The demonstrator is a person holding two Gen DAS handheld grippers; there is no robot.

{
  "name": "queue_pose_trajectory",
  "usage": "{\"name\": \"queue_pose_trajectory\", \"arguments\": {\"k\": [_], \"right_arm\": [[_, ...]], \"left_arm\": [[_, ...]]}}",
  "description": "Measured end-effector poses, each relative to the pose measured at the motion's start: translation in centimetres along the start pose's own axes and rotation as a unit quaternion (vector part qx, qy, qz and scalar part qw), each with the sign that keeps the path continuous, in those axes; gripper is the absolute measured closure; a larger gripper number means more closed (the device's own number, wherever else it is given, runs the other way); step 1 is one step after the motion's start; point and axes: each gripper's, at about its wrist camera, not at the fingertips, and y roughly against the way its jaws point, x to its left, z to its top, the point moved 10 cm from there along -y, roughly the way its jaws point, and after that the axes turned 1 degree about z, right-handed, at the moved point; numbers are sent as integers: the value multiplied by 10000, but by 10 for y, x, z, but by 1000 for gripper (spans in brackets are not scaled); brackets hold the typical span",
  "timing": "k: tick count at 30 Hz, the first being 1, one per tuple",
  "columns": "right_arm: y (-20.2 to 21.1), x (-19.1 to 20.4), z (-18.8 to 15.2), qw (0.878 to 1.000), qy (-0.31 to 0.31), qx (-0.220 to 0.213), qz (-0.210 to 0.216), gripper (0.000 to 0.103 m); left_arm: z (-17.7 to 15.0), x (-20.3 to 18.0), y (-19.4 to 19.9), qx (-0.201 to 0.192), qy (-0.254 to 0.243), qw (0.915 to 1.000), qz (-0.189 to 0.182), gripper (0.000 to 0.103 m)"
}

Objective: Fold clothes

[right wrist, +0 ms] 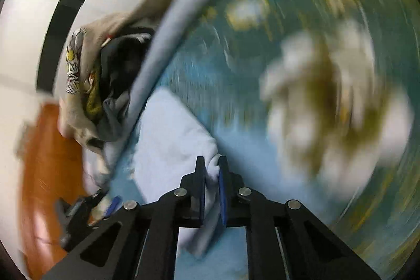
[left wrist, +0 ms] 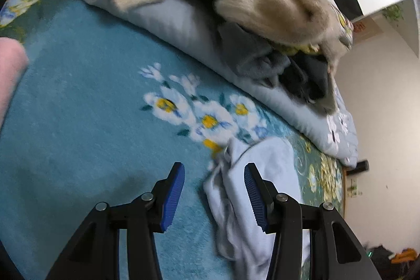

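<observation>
Right gripper (right wrist: 212,164) has its blue pads pinched on a fold of the pale blue garment (right wrist: 170,133), the cloth bunched between the two fingers and trailing back under them. That view is smeared with blur, so little else is sharp. Left gripper (left wrist: 214,169) hangs with its jaws spread apart and nothing between them; the same pale blue garment (left wrist: 262,175) lies crumpled on the teal floral blanket (left wrist: 78,96), under and just beside its right-hand finger (left wrist: 253,190), the other finger over bare blanket. Beyond, a rolled light blue quilt (left wrist: 183,25) carries a heap of clothes: a beige knit sweater (left wrist: 275,4) on top, dark grey pieces (left wrist: 302,75) beneath. A pink cloth (left wrist: 10,70) shows at the left edge.
</observation>
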Motion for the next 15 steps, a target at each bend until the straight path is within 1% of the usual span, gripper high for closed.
{"name": "queue_pose_trajectory", "arguments": {"k": [2,4,6,8,9,11,12,13,14,15], "right_arm": [[-2,1,40,9976,588,122,-355,94],[-8,0,72,9912,1080,339,-687,94],[-19,-5,84,9853,1330,649,-855,94],[-25,-16,85,9803,1465,836,-1023,94],[-28,-20,86,9800,1464,867,-1036,94],[-28,-23,85,9832,1375,825,-866,91],[-26,-25,85,9866,1262,733,-732,90],[-24,-28,83,9897,1106,722,-549,89],[-22,-30,80,9923,946,718,-363,89],[-19,-36,74,9943,769,715,-156,87]], "left_arm": [[-6,-11,-10,167,-137,9997,-145,52],[-12,-21,-20,317,-250,9989,-238,52],[-18,-28,-36,517,-316,9977,-295,52],[-21,-35,-50,715,-347,9961,-392,52],[-22,-38,-57,815,-355,9950,-449,52],[-22,-43,-69,960,-446,9931,-500,51],[-22,-45,-74,1043,-497,9919,-534,48],[-25,-46,-79,1138,-497,9906,-567,46],[-28,-47,-85,1268,-474,9890,-597,45],[-32,-47,-91,1396,-457,9873,-612,45]]}}
